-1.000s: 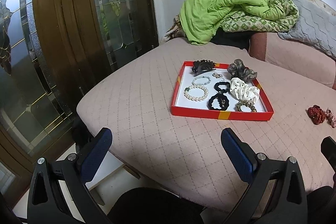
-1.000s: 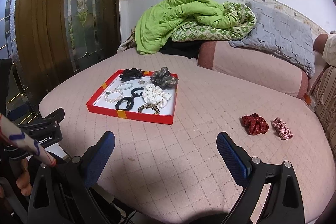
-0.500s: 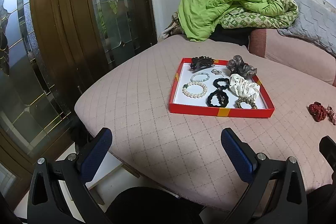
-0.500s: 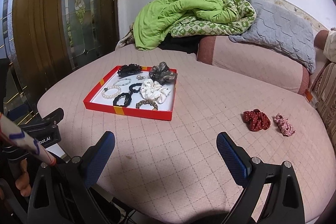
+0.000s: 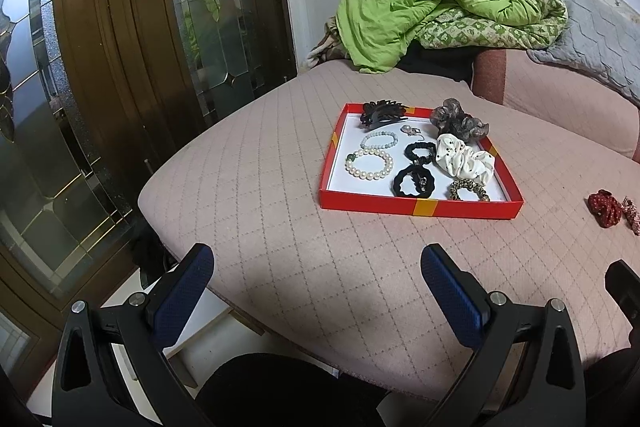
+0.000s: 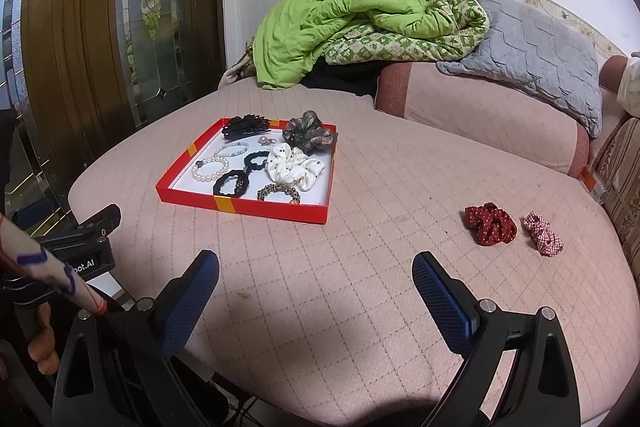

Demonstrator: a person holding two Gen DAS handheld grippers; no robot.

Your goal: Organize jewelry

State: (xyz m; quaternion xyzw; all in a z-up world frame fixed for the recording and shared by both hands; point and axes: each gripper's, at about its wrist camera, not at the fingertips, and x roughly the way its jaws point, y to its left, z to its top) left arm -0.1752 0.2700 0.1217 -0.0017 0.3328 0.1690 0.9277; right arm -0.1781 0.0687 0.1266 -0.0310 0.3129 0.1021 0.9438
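A red tray [image 5: 418,207] [image 6: 244,206] lies on the pink quilted bed and holds a pearl bracelet [image 5: 369,165], black scrunchies [image 5: 414,181], a white scrunchie [image 5: 464,159], a grey scrunchie [image 6: 307,135], a dark hair claw [image 5: 382,111] and more. A dark red scrunchie [image 6: 490,224] [image 5: 603,207] and a pink checked scrunchie [image 6: 543,239] lie loose on the bed right of the tray. My left gripper [image 5: 316,281] and right gripper [image 6: 316,285] hover open and empty over the bed's near edge, well short of the tray.
A green quilt [image 6: 352,27] and a grey pillow [image 6: 536,55] are piled at the back by the wall. A wooden door with patterned glass [image 5: 120,47] stands on the left. In the right wrist view a hand [image 6: 40,343] holds the other gripper's handle at lower left.
Both views have crept forward and slightly down toward the bed; the tray sits a little lower in frame. Both grippers stay open. Nothing on the bed has moved.
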